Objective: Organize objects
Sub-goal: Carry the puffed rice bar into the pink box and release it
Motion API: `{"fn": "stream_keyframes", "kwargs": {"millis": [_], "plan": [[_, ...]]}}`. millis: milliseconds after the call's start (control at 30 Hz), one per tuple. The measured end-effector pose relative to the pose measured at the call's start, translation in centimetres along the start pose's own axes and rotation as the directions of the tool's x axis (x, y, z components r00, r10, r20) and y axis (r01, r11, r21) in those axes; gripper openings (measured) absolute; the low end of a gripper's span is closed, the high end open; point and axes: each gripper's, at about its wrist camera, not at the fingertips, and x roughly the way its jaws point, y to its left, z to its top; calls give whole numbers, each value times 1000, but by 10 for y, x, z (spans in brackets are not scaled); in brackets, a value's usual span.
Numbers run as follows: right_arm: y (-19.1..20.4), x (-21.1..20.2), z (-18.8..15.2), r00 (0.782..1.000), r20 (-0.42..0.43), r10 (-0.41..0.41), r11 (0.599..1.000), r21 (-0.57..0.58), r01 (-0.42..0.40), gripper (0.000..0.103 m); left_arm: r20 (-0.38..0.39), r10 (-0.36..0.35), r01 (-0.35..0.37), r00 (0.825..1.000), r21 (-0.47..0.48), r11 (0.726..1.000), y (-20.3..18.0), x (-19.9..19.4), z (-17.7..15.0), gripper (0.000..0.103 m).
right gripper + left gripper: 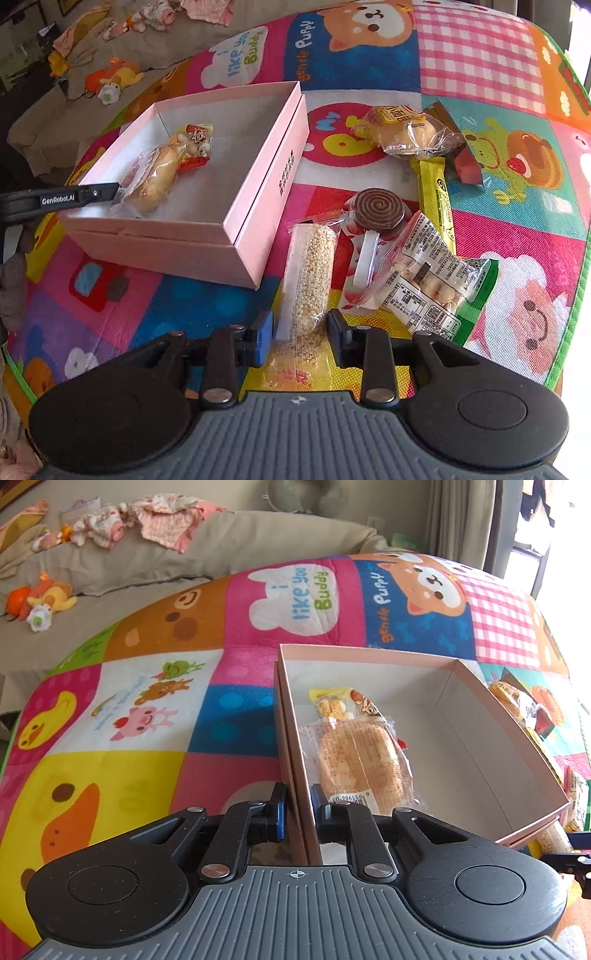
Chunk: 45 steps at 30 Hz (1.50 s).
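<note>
We see the left tongs (298, 805) clamped narrow on the near wall of the pink box (480, 716), one pad inside and one outside. In the box lie a wrapped bread roll (360, 764) and a yellow snack packet (334, 705). The right tongs (300, 334) stand slightly apart astride the sesame bar (309, 280), not gripping it; it lies on the play mat (498, 74) just beside the box.

One box (258, 192), eight snack packets (308, 280)
</note>
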Motion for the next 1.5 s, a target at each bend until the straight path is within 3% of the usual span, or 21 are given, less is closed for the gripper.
{"fn": "stream_keyframes", "kwargs": {"millis": [100, 200, 400, 500, 633, 733, 867, 967, 1067, 1267, 1400, 1500], "plan": [[11, 5, -4, 997, 52, -54, 997, -57, 57, 34, -4, 0, 0, 1000, 4, 1000, -1, 0, 1, 16], [10, 11, 1, 994, 84, -63, 997, -40, 66, 34, -5, 0, 0, 1000, 4, 1000, 0, 0, 1, 16], [10, -10, -17, 1000, 25, -10, 1000, -29, 11, 30, -1, -5, 5, 1000, -2, 1000, 0, 0, 1, 16], [8, -32, -33, 999, -3, 52, 998, 23, -52, 30, 1, -9, 9, 1000, -10, 1000, 1, 0, 0, 16], [16, -66, -38, 983, 25, 183, 980, 69, -185, 29, 3, -10, 10, 1000, -12, 1000, 2, -1, 0, 16], [38, -87, -27, 960, 66, 273, 961, 32, -275, 29, 5, -12, 12, 1000, -14, 1000, 2, -1, -1, 16], [65, -97, -3, 934, 131, 332, 943, -50, -328, 29, 5, -12, 12, 1000, -13, 1000, 1, -1, -1, 16], [74, -90, 22, 930, 197, 311, 950, -60, -305, 29, 5, -14, 14, 1000, -14, 1000, 2, -1, -1, 17], [74, -66, 51, 941, 232, 245, 969, -29, -245, 29, 5, -22, 22, 1000, -16, 1000, 2, -1, -2, 17], [59, 5, 88, 972, 185, 142, 976, 135, -168, 29, 5, -26, 27, 1000, -17, 1000, 3, -2, -2, 17], [56, 38, 91, 977, 157, 143, 968, 184, -171, 29, 3, -28, 28, 1000, -18, 999, 2, -3, -2, 18], [64, 48, 89, 969, 132, 209, 958, 171, -230, 32, 3, -28, 28, 1000, -19, 999, 3, -3, -2, 18]]}}
